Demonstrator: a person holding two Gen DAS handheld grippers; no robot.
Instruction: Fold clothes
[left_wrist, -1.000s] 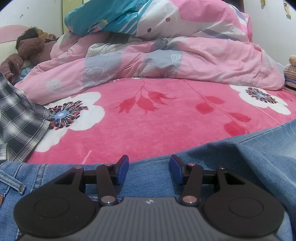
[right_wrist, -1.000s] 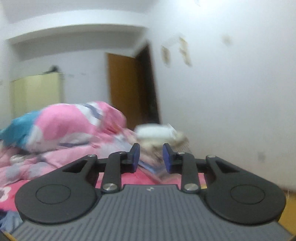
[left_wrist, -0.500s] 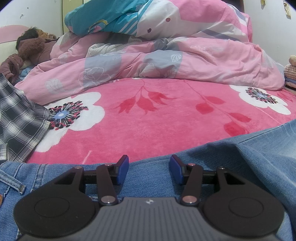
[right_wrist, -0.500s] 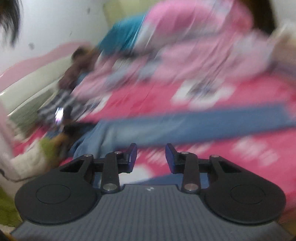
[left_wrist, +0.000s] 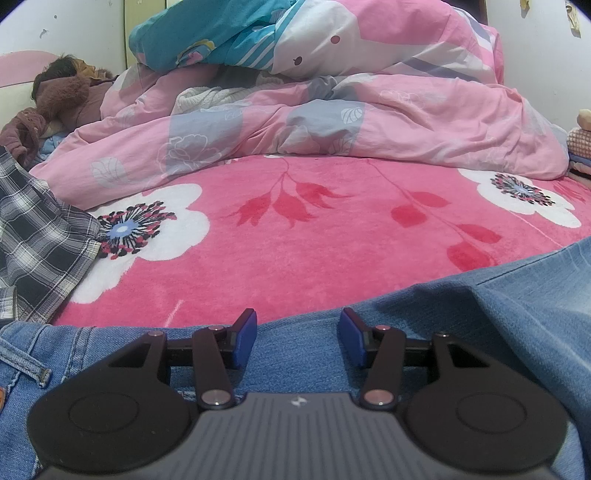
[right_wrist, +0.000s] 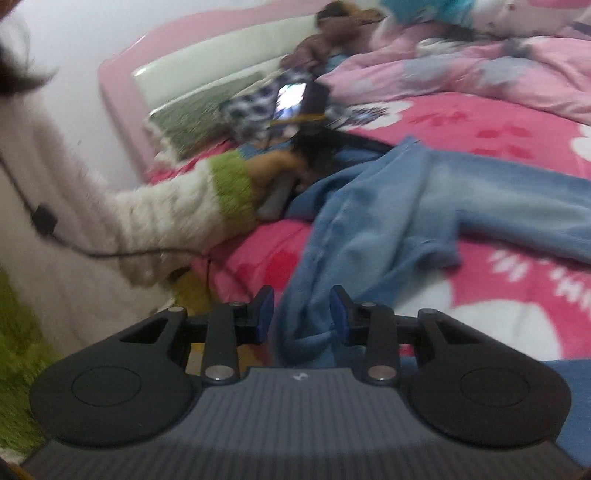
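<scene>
Right gripper (right_wrist: 301, 314) just swung down to the jeans (right_wrist: 388, 206), fingers apart; left gripper (left_wrist: 297, 338) unmoved, fingers apart over denim.

Blurred right tool (right_wrist: 301, 314) parted around a jeans (right_wrist: 388, 206) fold, pink floral blanket (right_wrist: 480, 122), white-sleeved arm (right_wrist: 166, 218)

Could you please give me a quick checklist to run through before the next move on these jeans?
1. Left gripper over the jeans, jaws apart: ok.
2. Left pads pressing denim: cannot tell.
3. Right gripper gripping cloth: not ok, denim only lies between open jaws.
4. Jeans flat: not ok, bunched.
5. Plaid shirt off the jeans: cannot tell.
6. Pink floral blanket bare beyond the jeans: ok.
</scene>
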